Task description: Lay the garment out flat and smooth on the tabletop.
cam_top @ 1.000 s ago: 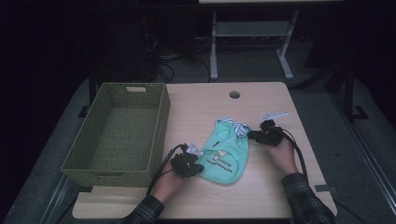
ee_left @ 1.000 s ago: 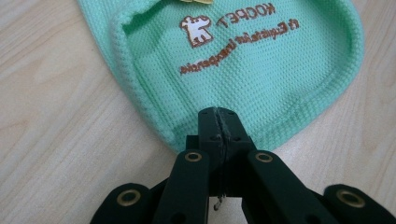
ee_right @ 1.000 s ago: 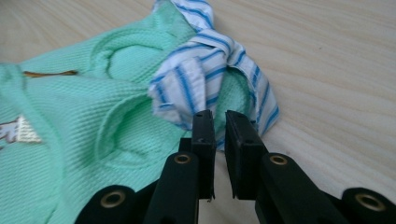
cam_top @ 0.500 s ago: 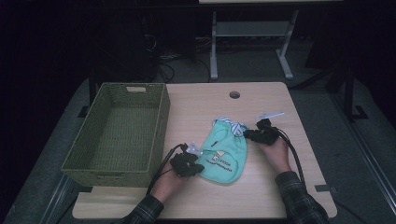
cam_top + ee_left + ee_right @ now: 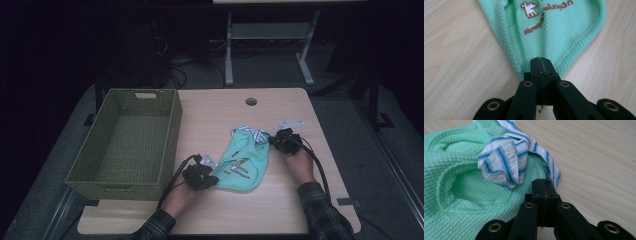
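A mint-green waffle-knit garment point(image 5: 245, 160) with a brown printed logo point(image 5: 531, 10) and a blue-and-white striped collar point(image 5: 506, 162) lies on the wooden table point(image 5: 280, 210). My left gripper point(image 5: 212, 179) is shut on the garment's lower left corner point(image 5: 524, 67). At the garment's upper right edge, beside the striped collar, my right gripper point(image 5: 272, 140) is shut on the green fabric point(image 5: 499, 202). Both pairs of jaws are pressed together, with cloth coming out from between them.
An empty olive woven basket point(image 5: 75, 172) stands on the left part of the table, close to my left hand. A round cable hole point(image 5: 251, 101) sits near the table's far edge. A metal stand point(image 5: 270, 35) rises behind the table.
My right gripper has moved left and toward the near edge with the collar side, bunching the garment narrower. The left gripper has stayed in place on its corner.
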Demonstrator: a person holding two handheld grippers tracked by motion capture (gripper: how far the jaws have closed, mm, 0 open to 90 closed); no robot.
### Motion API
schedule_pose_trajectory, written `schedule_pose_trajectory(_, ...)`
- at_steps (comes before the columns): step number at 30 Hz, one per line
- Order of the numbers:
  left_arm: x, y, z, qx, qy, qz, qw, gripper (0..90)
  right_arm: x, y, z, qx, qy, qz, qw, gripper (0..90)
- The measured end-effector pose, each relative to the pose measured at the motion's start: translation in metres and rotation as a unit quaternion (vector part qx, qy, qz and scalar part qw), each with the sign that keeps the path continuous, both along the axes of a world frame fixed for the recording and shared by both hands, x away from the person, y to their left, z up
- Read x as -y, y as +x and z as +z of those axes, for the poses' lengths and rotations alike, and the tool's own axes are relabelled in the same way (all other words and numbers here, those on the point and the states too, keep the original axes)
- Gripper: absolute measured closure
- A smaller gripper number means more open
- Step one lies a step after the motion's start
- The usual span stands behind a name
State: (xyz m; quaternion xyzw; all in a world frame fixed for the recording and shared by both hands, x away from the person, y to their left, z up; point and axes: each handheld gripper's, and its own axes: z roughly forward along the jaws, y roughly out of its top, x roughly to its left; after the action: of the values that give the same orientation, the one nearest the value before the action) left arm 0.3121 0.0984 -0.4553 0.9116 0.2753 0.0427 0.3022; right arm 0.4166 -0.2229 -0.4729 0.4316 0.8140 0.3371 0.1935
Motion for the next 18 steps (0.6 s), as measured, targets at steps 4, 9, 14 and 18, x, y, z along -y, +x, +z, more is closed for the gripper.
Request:
schedule_pose_trajectory(4,0.003,-0.001,0.0,0.001,-0.004,0.002,1.0,84.4,0.001,-0.004,0.005,-0.006,0.02,0.011,0.9997,84.4)
schedule_pose_trajectory(9,0.004,0.0,0.006,0.007,-0.021,0.005,0.9997,84.2,0.0,-0.017,0.018,-0.006,0.047,0.028,0.9985,84.3)
schedule_pose_trajectory(14,0.004,0.009,0.018,0.015,-0.036,0.011,0.9992,89.5,-0.002,-0.031,0.023,-0.011,0.047,0.052,0.9974,89.9)
schedule_pose_trajectory(18,0.006,0.022,0.026,0.03,-0.037,0.019,0.9987,89.6,-0.002,-0.039,0.025,-0.023,0.05,0.066,0.9963,90.0)
